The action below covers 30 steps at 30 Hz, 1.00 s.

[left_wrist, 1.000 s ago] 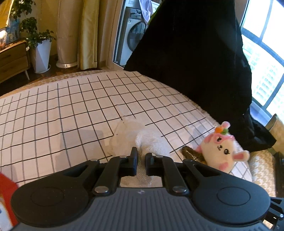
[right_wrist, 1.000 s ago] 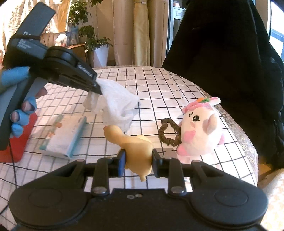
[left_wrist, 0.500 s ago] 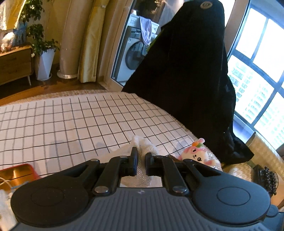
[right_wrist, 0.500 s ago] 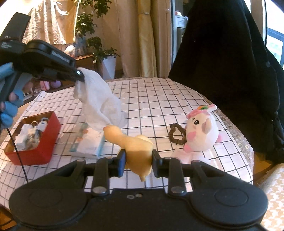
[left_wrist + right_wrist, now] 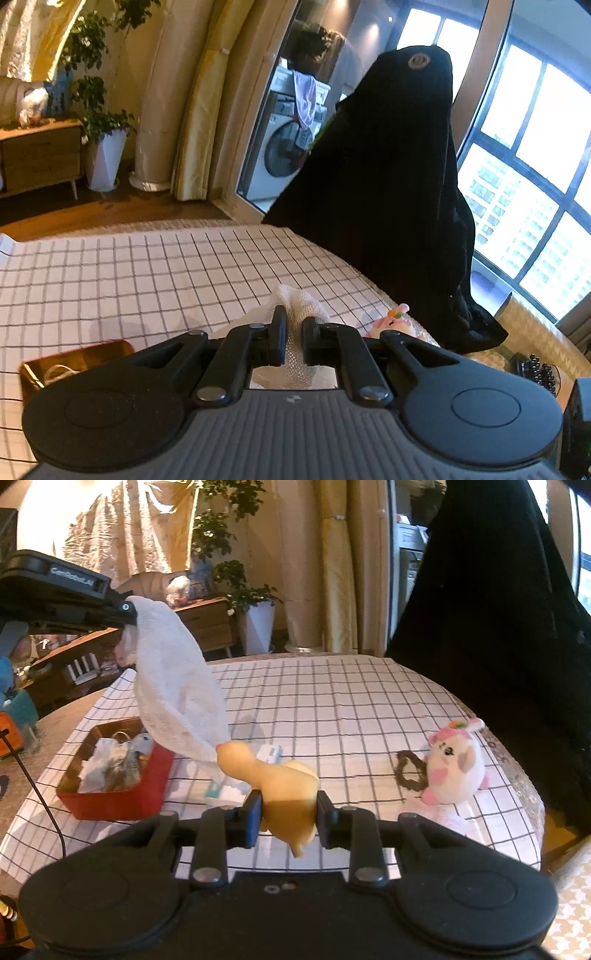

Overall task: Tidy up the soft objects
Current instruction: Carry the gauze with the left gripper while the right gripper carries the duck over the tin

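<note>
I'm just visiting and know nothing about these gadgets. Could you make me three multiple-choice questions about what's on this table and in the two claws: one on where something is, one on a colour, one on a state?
1. Where is the brown hair tie?
A. In the red box
B. On the checked cloth beside the pink plush toy
C. In a gripper

2. What colour is the box of odds and ends?
A. Red
B. Blue
C. Green

3. What is the left gripper doing?
A. Open over the table
B. Shut on the plush toy
C. Shut on the white cloth

Answers:
1 B, it lies on the tablecloth just left of the plush toy.
2 A, its walls are red.
3 C, the white cloth hangs from its fingers; the right gripper grips the yellow soft toy.
</note>
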Motion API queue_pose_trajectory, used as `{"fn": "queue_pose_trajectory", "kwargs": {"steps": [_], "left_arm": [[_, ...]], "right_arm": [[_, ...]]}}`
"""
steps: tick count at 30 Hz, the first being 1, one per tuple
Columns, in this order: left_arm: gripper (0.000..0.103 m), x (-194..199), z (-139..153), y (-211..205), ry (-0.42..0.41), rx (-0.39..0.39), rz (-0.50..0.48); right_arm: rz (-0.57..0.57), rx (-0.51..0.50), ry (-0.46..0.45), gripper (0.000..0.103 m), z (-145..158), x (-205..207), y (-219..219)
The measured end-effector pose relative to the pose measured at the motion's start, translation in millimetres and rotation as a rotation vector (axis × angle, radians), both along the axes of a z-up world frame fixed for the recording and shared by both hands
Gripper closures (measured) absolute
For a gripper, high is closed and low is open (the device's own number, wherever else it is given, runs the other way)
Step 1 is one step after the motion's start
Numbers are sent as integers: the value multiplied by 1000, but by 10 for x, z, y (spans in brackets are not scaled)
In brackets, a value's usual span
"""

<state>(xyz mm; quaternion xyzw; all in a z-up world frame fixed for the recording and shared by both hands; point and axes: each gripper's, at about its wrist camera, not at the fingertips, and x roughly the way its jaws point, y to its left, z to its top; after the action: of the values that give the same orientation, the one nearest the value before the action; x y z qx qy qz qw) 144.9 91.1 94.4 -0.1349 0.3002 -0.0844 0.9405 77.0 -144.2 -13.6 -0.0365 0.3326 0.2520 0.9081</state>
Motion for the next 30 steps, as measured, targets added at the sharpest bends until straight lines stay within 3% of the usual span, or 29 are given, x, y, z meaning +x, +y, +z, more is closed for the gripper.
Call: {"fn": "queue_pose_trajectory", "kwargs": {"steps": [20,30], "left_arm": [[95,-640,462,901,-64,79,152],[95,-649,281,1297,-5,100,195]], "right_arm": [[184,6,-25,74,256,25,1065],[262,-32,8,74,115,124,1682]]}}
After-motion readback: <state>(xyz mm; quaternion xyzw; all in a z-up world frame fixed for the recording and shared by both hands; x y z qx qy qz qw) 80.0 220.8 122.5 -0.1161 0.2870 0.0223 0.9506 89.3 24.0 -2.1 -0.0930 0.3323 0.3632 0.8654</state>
